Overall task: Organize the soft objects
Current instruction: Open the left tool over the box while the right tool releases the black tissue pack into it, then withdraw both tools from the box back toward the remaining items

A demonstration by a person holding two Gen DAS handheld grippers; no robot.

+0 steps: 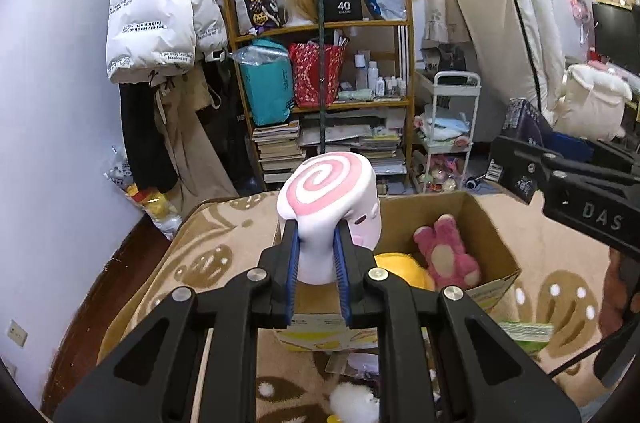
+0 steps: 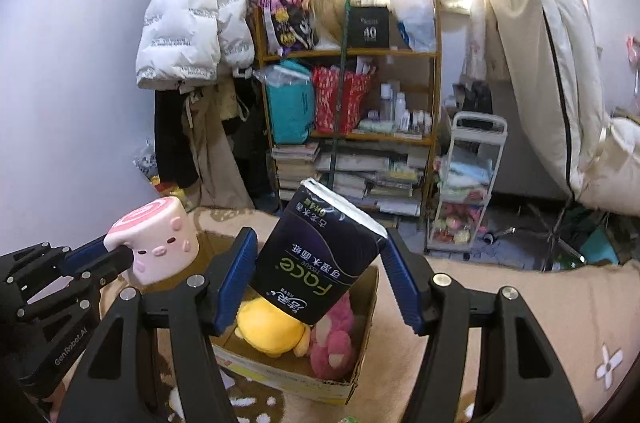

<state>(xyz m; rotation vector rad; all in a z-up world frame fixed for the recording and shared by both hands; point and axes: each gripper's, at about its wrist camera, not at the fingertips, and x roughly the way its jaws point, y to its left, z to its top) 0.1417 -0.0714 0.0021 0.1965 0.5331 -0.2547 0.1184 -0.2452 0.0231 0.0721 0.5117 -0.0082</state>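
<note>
My left gripper (image 1: pixel 316 227) is shut on a pink swirl plush roll (image 1: pixel 328 195) with a pig face and holds it above the near left rim of an open cardboard box (image 1: pixel 486 223). The roll also shows at the left of the right wrist view (image 2: pixel 160 243). My right gripper (image 2: pixel 320 247) holds a dark tissue pack (image 2: pixel 316 263) tilted between its blue pads (image 2: pixel 236 279), above the box (image 2: pixel 362 323). In the box lie a yellow plush (image 2: pixel 272 327) and a pink bear plush (image 2: pixel 334 339).
The box stands on a beige patterned blanket (image 1: pixel 208 255). A white fluffy toy (image 1: pixel 352 403) lies near the front. Behind are a wooden shelf (image 1: pixel 320 103) of books and bags, hanging coats (image 1: pixel 160 23), a white trolley (image 1: pixel 448 135) and a propped mattress (image 2: pixel 560 63).
</note>
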